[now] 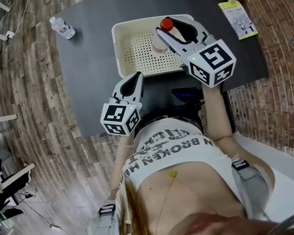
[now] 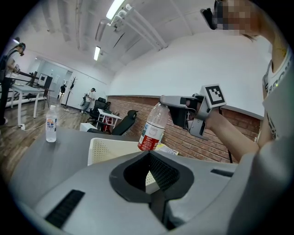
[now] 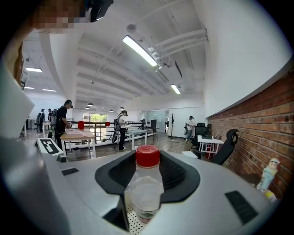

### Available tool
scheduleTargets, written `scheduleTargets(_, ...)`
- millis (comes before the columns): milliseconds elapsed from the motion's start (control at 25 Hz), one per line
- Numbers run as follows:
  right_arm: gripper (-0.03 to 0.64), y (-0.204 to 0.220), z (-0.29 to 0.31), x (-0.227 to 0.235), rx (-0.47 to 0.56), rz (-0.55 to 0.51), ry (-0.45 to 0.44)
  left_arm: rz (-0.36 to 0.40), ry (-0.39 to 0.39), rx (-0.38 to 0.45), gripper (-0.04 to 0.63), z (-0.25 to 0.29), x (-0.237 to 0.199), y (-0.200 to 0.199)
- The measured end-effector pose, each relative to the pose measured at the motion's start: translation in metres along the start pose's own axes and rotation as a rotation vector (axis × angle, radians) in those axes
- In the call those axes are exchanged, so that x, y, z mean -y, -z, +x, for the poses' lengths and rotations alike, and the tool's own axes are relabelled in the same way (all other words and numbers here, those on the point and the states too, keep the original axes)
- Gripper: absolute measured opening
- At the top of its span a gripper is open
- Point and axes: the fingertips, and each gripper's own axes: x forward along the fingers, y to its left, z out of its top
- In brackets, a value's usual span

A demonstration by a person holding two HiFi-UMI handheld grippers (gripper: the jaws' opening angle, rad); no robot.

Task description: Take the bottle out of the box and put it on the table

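Right claw (image 1: 173, 35): clamped on upper part of red-capped water bottle (image 3: 146, 190).
Water bottle: tilted, over white perforated box (image 1: 124, 50), toward its 2 o'clock corner.
Left claw (image 2: 149, 158): closed, empty, at box's 7 o'clock.
Bench (image 1: 90, 51): carries box.

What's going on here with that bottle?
A person works two handheld grippers at a dark table. The right gripper is shut on a red-capped bottle near its neck, holding it over the white box, not yet on the table. The left gripper hangs empty near the box's front edge, jaws together. A second bottle stands at the table's far left corner.
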Motion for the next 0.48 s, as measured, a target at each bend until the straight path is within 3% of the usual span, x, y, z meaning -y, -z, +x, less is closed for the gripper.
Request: scheduleTargets(480, 0.155, 0.007, -0.018, 0.012, 0.013, 0.015, -0.020, -0.009, -0.005, -0.023, 0.005, 0.015, 0.016, 0.009)
